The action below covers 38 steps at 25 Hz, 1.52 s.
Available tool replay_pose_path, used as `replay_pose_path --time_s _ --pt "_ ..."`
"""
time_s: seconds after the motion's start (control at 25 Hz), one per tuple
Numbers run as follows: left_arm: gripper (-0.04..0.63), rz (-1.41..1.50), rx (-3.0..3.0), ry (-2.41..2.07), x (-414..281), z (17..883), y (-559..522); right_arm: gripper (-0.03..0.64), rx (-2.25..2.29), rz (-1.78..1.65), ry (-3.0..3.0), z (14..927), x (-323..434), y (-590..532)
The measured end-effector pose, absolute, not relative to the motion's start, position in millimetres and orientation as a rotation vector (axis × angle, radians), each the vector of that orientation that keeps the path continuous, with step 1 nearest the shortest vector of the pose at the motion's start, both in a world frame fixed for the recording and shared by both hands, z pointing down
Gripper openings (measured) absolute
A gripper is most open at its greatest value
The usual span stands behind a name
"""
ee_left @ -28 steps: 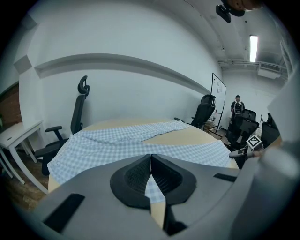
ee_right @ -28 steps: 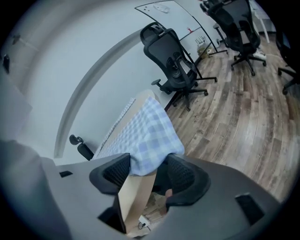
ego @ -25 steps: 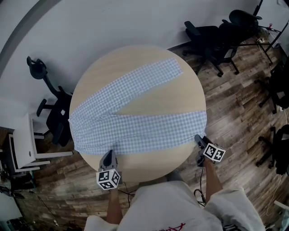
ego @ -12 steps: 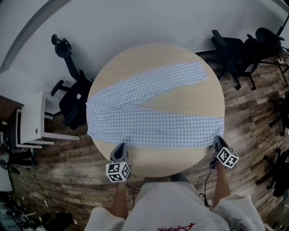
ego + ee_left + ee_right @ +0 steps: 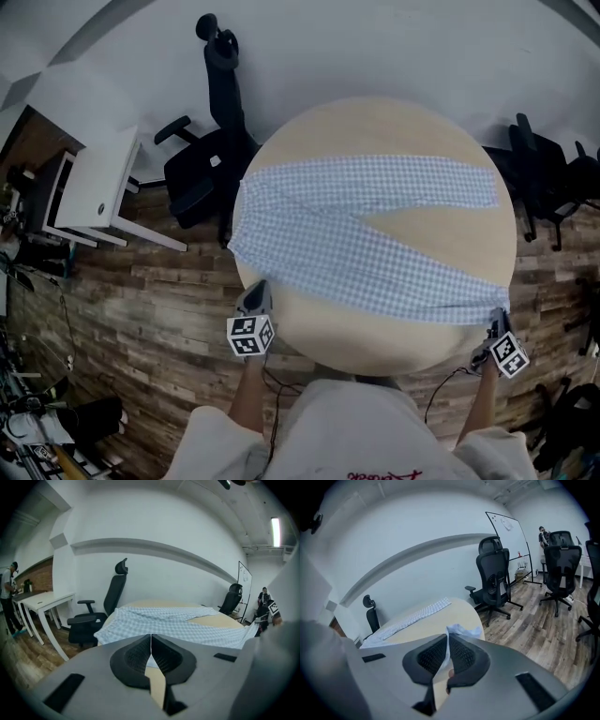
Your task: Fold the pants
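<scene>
A: Right gripper view, what's the right claw (image 5: 447,641) doing?
B: Clamped on the pants (image 5: 461,631), at a leg's hem, cloth bunched just past its tips. The round table (image 5: 436,620) lies beyond.
A: And the left claw (image 5: 151,638)?
B: Pinched tight on the waist edge. The pants spread ahead of it across the table.

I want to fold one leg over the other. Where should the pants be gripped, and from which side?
Grip the pants at the near leg's hem corner, coming from the near table edge: the hem lies at the rim, where jaws can pinch it. The right gripper is shut on it; the left gripper is shut at the waist corner.
</scene>
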<state>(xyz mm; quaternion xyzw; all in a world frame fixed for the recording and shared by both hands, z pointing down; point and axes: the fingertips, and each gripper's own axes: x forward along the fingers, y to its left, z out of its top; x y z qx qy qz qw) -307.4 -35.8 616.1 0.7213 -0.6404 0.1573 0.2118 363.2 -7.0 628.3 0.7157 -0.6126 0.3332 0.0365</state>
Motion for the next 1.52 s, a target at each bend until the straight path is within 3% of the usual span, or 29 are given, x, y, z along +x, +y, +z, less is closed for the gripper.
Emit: replay_pose_path --time_s 0.32,1.08,1.2,1.28,1.52 --pt "0.032 0.476 1.864 -1.815 -376 661 -47 0.035 2.243 1.006 -1.781 622 356 -9" --pt "0.036 0.444 1.717 -1.814 -451 713 -105 0.035 2.280 1.023 -1.579 626 336 -14" --pt "0.068 0.442 1.715 -1.787 -449 717 -105 0.035 2.283 1.021 -1.572 626 336 -16" --pt "0.144 0.439 1.713 -1.782 -448 721 -105 0.035 2.283 1.017 -1.570 627 336 -17" --pt "0.169 0.414 1.718 -1.772 -445 717 -113 0.035 2.277 1.019 -1.573 630 334 -20"
